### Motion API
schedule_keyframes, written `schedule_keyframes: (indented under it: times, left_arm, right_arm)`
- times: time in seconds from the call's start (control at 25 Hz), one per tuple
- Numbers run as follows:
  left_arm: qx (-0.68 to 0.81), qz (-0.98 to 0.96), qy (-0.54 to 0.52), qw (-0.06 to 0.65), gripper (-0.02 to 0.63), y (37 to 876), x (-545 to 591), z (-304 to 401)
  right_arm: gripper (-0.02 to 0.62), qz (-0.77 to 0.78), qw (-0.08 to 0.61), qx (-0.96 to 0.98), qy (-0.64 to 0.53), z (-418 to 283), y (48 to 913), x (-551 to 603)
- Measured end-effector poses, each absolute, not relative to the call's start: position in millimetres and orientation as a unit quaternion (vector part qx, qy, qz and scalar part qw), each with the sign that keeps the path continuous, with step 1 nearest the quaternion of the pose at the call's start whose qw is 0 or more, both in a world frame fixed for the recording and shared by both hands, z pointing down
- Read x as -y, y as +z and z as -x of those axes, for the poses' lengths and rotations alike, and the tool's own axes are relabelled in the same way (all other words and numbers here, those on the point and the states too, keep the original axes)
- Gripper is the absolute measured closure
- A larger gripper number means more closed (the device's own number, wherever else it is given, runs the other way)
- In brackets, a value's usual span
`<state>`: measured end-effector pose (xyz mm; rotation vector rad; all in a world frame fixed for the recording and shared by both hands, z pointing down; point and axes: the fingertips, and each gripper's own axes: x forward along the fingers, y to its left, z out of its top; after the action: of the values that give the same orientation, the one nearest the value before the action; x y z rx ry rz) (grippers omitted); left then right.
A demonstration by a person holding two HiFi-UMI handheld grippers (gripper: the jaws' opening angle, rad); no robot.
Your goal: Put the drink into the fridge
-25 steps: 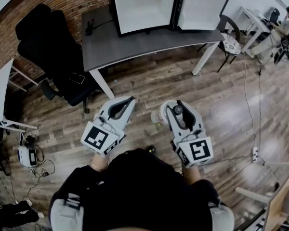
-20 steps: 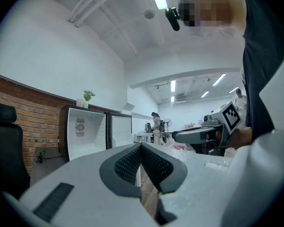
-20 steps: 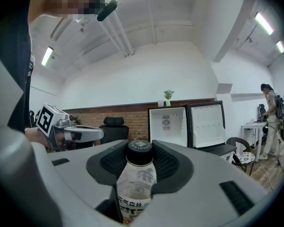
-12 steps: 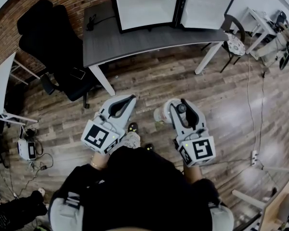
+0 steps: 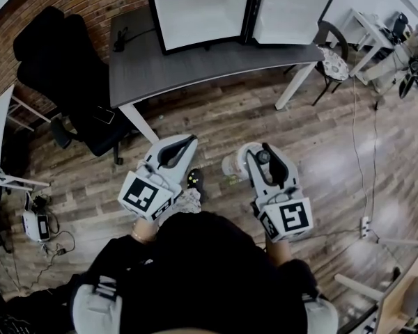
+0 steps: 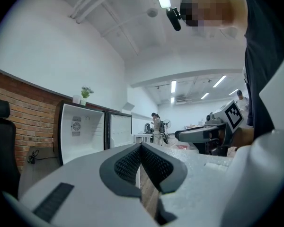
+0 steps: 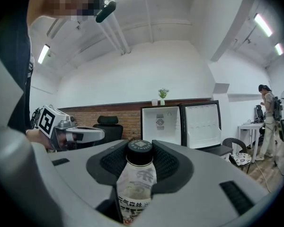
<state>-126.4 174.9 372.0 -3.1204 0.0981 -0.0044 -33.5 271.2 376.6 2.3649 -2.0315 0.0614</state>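
Note:
The drink, a pale bottle (image 7: 136,181) with a black cap, stands upright between the pads of my right gripper (image 7: 139,146), which is shut on its neck. From the head view the bottle (image 5: 231,164) hangs at the left side of the right gripper (image 5: 254,150), above the wooden floor. My left gripper (image 5: 187,143) is level with it on the left, shut (image 6: 141,148) and holding nothing. The small white fridge (image 5: 198,9) stands on the grey table (image 5: 195,65) ahead with its door (image 5: 289,9) swung open to the right. The fridge (image 7: 161,123) looks bare inside.
A black office chair (image 5: 63,61) is left of the table against the brick wall. A chair with a patterned seat (image 5: 334,62) is at the table's right end. A person (image 5: 411,47) sits far right. Cables and a device (image 5: 36,223) lie on the floor at left.
The table and fridge have shifted slightly left in the head view, and a foot has come forward below the left gripper. Both grippers keep their pose, the bottle still held.

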Motion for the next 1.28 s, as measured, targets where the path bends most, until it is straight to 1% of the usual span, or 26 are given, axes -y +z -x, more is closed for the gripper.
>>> schedule_keyframes:
  times: [0.52, 1.0, 1.28]
  left_arm:
    - [-0.010, 1.000, 0.001, 0.007, 0.609, 373, -132, 70]
    - [-0.002, 1.000, 0.003, 0.004, 0.609, 372, -64, 31]
    - [0.012, 1.000, -0.003, -0.010, 0.609, 376, -23, 7]
  right_arm:
    - [0.447, -0.770, 0.020, 0.638, 0.022, -15, 376, -233]
    - [0.448, -0.770, 0.023, 0.637, 0.030, -50, 373, -166]
    - [0.448, -0.775, 0.040, 0.630, 0.031, -70, 373, -127]
